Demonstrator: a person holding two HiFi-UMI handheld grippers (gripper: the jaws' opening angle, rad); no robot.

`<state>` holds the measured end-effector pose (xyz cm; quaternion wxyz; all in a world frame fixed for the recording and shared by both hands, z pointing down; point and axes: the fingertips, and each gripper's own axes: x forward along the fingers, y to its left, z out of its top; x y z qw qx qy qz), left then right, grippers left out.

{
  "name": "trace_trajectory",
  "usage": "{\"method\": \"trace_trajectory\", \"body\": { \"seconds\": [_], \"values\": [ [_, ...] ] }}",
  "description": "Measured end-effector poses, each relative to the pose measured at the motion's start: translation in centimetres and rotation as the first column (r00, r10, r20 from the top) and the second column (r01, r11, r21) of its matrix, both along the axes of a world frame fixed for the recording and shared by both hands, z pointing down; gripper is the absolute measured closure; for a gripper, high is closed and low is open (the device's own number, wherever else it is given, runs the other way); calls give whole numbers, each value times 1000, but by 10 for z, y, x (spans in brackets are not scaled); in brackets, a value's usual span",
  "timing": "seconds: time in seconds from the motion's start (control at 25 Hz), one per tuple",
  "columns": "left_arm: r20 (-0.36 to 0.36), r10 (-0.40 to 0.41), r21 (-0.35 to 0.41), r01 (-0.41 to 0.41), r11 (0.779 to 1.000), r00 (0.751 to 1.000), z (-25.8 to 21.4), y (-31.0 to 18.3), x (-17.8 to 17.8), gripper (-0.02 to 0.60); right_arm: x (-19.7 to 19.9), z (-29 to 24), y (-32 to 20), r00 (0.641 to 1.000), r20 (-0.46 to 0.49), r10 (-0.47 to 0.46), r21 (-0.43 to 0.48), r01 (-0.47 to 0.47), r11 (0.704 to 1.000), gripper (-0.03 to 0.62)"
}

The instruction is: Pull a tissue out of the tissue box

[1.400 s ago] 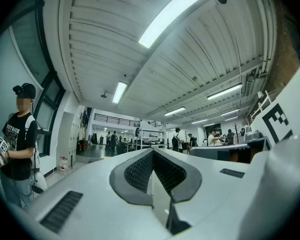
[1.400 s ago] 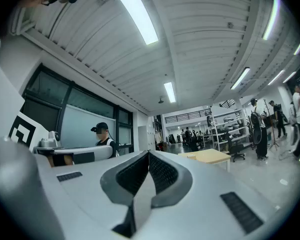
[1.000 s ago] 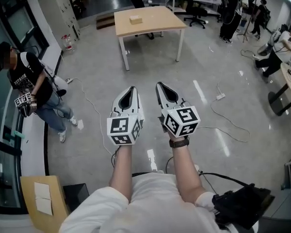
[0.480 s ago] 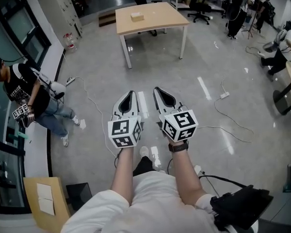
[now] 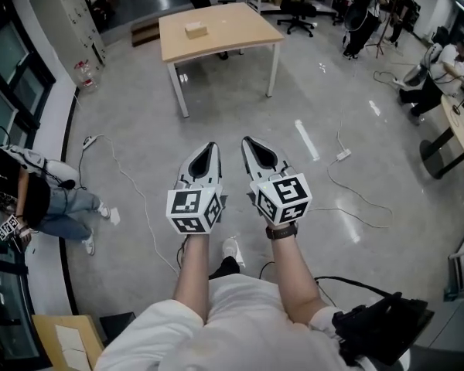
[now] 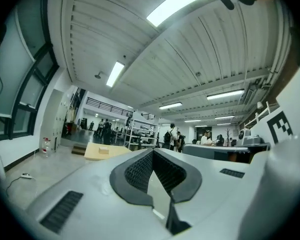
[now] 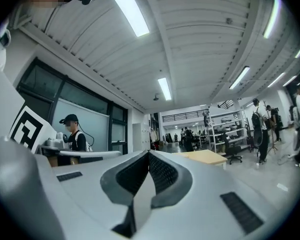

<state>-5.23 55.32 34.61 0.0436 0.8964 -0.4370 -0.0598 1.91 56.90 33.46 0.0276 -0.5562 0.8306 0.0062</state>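
The tissue box [image 5: 195, 29] is a small tan box on a light wooden table [image 5: 232, 31] far ahead across the grey floor. It also shows small on that table [image 6: 92, 154] in the left gripper view, as the tissue box [image 6: 104, 150]. Both grippers are held level, side by side in front of me, well short of the table. My left gripper [image 5: 211, 146] has its jaws together with nothing between them, seen from its own camera as the left gripper [image 6: 152, 152]. My right gripper [image 5: 247, 141] is shut and empty too, as is clear at the right gripper [image 7: 149, 154].
A person [image 5: 32, 199] sits on the ledge at the left. Cables and a power strip [image 5: 343, 154] lie on the floor to the right. Several people and office chairs stand at the back right. A small wooden stand [image 5: 66, 337] is at my lower left.
The whole view has shifted toward the table, and the person at the left has slid down and out toward the frame's edge. Both grippers keep their side-by-side pose, still shut.
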Motion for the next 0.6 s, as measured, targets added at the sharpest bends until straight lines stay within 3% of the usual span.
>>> {"method": "trace_trajectory", "body": {
  "seconds": [0.28, 0.6],
  "values": [
    [15, 19, 67, -20, 998, 1000, -34, -106, 3, 580, -17, -26, -100, 999, -43, 2, 41, 0, 999, 591],
    [-9, 12, 59, -12, 998, 1000, -25, -191, -9, 580, -22, -15, -186, 1000, -14, 1, 31, -1, 1000, 591]
  ]
}}
